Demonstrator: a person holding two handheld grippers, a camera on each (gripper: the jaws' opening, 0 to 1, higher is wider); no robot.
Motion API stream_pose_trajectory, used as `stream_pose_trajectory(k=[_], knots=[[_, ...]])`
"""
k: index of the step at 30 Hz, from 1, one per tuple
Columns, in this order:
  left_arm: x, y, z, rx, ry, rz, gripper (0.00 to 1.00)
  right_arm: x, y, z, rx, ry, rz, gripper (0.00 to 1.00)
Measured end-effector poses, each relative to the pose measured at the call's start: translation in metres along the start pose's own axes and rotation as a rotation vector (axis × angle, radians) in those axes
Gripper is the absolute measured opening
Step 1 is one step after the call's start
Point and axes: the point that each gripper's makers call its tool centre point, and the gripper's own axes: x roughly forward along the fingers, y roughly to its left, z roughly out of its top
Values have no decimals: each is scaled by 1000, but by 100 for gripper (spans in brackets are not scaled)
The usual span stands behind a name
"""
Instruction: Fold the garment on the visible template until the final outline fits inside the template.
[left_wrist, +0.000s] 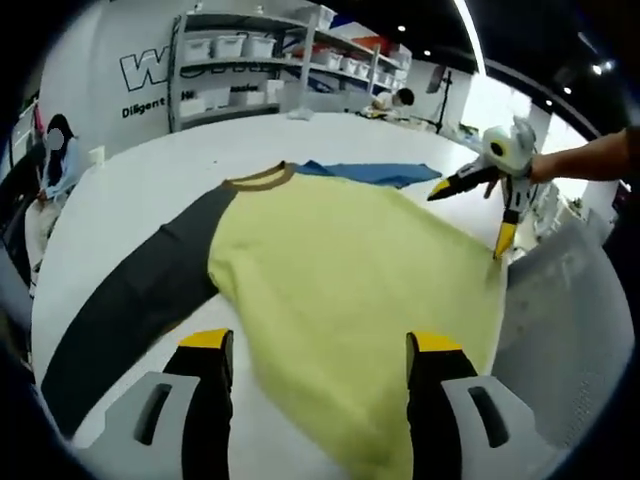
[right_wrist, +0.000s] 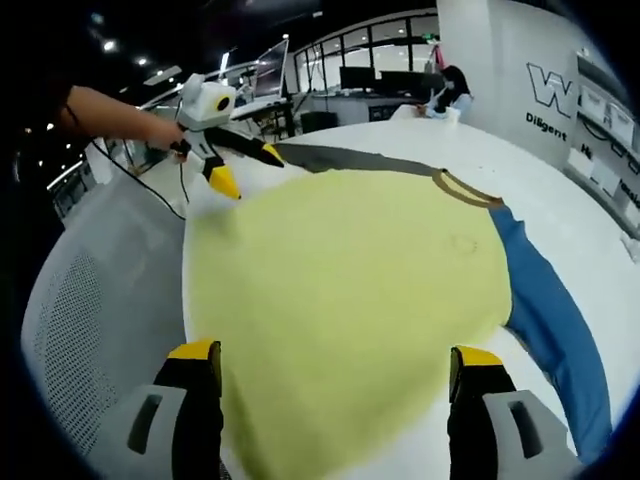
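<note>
A shirt with a pale yellow body (left_wrist: 350, 270) lies flat on the white table (left_wrist: 140, 185). It has a brown collar (left_wrist: 262, 178), a dark grey sleeve (left_wrist: 140, 290) and a blue sleeve (left_wrist: 375, 172). My left gripper (left_wrist: 320, 345) stands open over the near edge of the yellow body. My right gripper (left_wrist: 470, 218) shows at the upper right, open, its lower tip close to the shirt's edge. In the right gripper view, the right gripper (right_wrist: 335, 355) is open above the yellow body (right_wrist: 340, 290), with the blue sleeve (right_wrist: 550, 310) to the right. The left gripper (right_wrist: 250, 170) is open by the far corner.
A grey mesh chair back (right_wrist: 90, 290) stands beside the table, also seen as the chair back (left_wrist: 570, 310). Shelves with white boxes (left_wrist: 260, 60) line the far wall. A person (left_wrist: 55, 150) sits beyond the table's left side.
</note>
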Motion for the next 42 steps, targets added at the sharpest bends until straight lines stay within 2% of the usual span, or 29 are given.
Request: stream_pose_trajectory(k=[6, 12, 16, 23, 33, 37, 42], knots=[[-6, -16, -10, 24, 1, -21, 67, 2, 18, -10, -29, 20, 27, 87], [-12, -33, -23, 82, 26, -52, 63, -2, 23, -11, -67, 14, 16, 76], [-15, -39, -30, 111, 40, -63, 60, -3, 26, -16, -87, 34, 21, 70], [-16, -55, -45, 136, 84, -90, 56, -1, 34, -24, -72, 51, 36, 67], [-21, -65, -63, 169, 135, -97, 54, 5, 47, -31, -61, 63, 61, 65], [-23, -63, -68, 173, 155, -95, 51, 3, 43, -34, -60, 68, 53, 63], [-24, -59, -74, 204, 180, -94, 45, -9, 36, -39, -59, 64, 24, 58]])
